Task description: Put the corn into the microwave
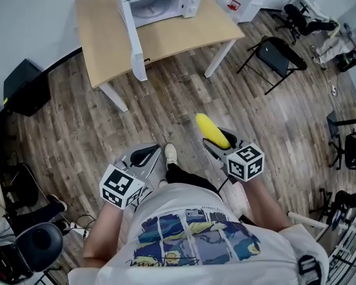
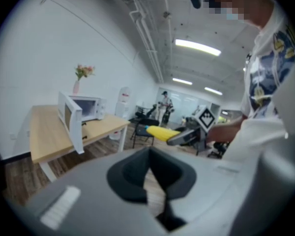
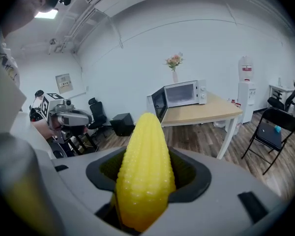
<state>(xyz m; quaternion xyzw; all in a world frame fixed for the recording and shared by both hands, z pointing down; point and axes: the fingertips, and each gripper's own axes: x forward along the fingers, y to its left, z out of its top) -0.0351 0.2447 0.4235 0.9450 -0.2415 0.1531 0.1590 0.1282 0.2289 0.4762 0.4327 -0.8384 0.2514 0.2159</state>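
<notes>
- Head view: we count one yellow, knobbly corn cob (image 1: 212, 130), clamped at its base by the grey right gripper (image 1: 221, 141), well apart from the single white box microwave (image 1: 160, 2); the microwave door (image 1: 132, 37) stands open; it sits on one pale wooden table (image 1: 104, 40); the grey left gripper (image 1: 143, 158) is just as far from the microwave.
- Left gripper view: the left gripper (image 2: 150, 173) has its jaws drawn together on nothing; only floor shows through the slit.
- Right gripper view: the right gripper (image 3: 147, 168) is gripping the corn cob (image 3: 145, 176), tip pointing towards the microwave (image 3: 184, 93).
- We judge the step to be the carry; next calls for closing the gap to the microwave, passing the cob through the doorway tip first, then loosening the jaws.
</notes>
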